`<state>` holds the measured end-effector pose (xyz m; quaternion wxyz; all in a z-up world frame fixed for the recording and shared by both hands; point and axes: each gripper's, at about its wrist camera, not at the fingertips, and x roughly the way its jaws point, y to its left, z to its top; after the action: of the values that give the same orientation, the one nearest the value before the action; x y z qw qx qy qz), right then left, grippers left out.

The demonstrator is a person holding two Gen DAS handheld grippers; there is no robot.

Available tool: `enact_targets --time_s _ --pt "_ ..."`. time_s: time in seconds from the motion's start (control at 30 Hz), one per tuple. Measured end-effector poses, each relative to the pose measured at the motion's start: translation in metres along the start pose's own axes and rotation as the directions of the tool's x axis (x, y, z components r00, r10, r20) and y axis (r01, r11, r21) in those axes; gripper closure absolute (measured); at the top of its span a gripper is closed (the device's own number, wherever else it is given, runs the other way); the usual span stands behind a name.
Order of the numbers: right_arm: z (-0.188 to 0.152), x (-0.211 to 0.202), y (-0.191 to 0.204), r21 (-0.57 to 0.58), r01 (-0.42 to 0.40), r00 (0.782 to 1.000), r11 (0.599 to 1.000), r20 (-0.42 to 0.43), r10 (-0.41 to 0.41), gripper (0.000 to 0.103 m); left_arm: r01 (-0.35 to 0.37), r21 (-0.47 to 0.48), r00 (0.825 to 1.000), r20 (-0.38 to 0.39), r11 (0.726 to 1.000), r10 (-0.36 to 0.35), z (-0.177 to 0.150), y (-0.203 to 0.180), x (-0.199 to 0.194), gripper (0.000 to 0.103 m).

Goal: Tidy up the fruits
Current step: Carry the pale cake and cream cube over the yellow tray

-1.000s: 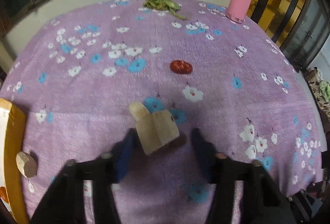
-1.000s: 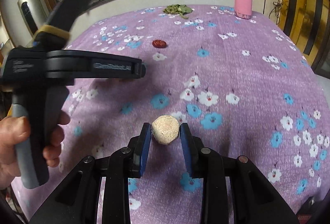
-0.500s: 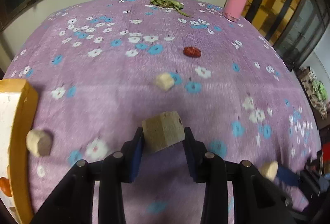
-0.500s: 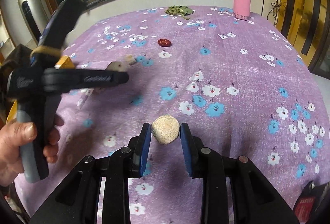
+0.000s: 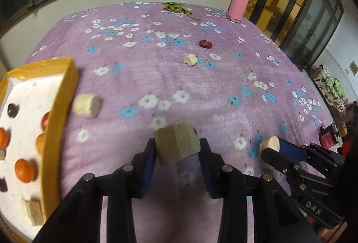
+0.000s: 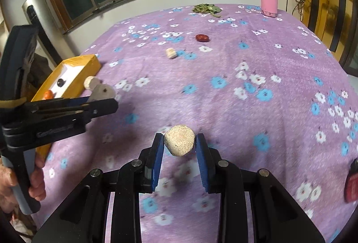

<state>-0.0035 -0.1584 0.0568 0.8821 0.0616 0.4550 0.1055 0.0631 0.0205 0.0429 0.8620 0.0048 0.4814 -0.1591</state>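
My left gripper (image 5: 177,150) is shut on a tan, blocky fruit chunk (image 5: 176,145) and holds it above the purple cloth, right of the yellow-rimmed white tray (image 5: 59,113). The tray holds several orange, red and dark fruits. My right gripper (image 6: 179,144) is shut on a round beige chunk (image 6: 179,139); it also shows in the left wrist view (image 5: 269,144). The left gripper appears at the left of the right wrist view (image 6: 104,95). Loose on the cloth lie a pale chunk beside the tray (image 5: 86,105), a small pale chunk (image 5: 190,60) and a red date (image 5: 205,44).
A pink bottle (image 5: 240,3) stands at the far right of the floral purple tablecloth (image 5: 223,86). A heap of green leaves (image 5: 177,8) lies at the far edge. A wall with windows runs behind the table. A red object (image 6: 351,182) sits at the right edge.
My left gripper closed on the tan chunk, lifted it and moved left toward the tray, which has come into fuller view. My right gripper still holds the round chunk, moving slightly left.
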Motion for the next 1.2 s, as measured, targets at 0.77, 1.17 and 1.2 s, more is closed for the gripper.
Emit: enact_targets --time_s 0.77,1.17,1.2 --pt "0.019 0.017 0.095 -0.1 -0.055 0.998 0.993 0.009 0.056 0.075 -0.007 -0.094 0.998 0.057 0.996 0.012 -0.026 0.079 -0.057 0.063" --pt "0.042 0.026 0.177 -0.24 -0.126 0.99 0.963 0.026 0.136 0.075 -0.057 -0.183 0.992 0.098 0.981 0.075 -0.025 0.149 -0.093 0.063" --pt "0.045 0.028 0.185 -0.251 -0.131 0.99 0.959 0.026 0.142 0.075 -0.062 -0.189 0.992 0.099 0.98 0.082 -0.024 0.156 -0.094 0.063"
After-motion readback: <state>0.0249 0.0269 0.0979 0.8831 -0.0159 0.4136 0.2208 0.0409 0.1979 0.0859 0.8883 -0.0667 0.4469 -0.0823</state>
